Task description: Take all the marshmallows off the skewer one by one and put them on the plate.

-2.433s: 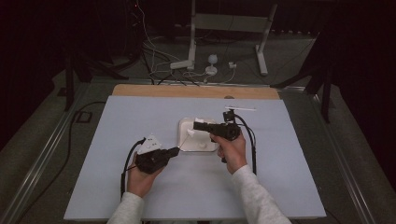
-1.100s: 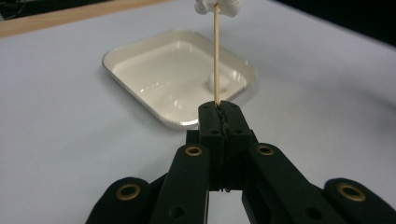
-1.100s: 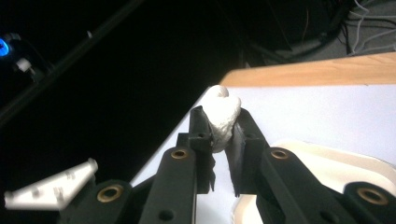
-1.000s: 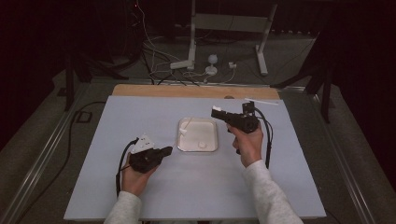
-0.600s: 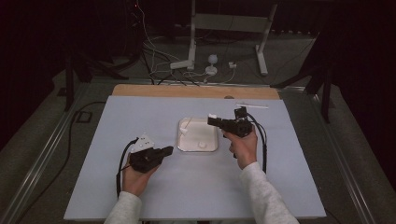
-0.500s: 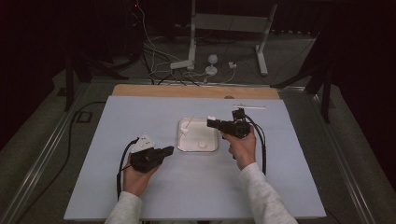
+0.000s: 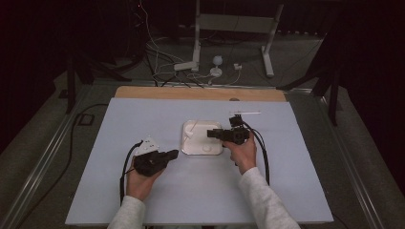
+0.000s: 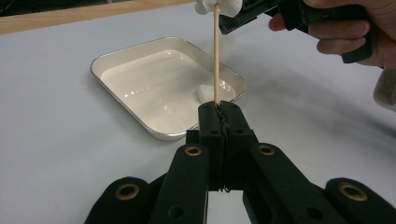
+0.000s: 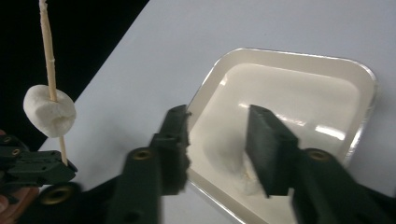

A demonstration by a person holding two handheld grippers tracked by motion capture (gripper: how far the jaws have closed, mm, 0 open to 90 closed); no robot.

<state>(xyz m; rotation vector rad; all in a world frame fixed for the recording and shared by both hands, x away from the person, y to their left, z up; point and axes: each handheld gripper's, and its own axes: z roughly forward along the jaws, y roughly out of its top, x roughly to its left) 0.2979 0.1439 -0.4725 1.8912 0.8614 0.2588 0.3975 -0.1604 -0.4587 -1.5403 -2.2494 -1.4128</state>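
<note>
Marshmallow (image 9: pixel 49 112) now skewered, tray (image 7: pixel 188 149) emptier

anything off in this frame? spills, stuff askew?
Nothing spilled or damaged. The left gripper holds the skewer upright with one marshmallow on it. Another marshmallow lies in the tray, below the open right gripper.

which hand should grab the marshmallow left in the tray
Right. Its tongs are open, hanging over the marshmallow in the tray. The left tongs are shut on the skewer, so that hand is busy.
</note>
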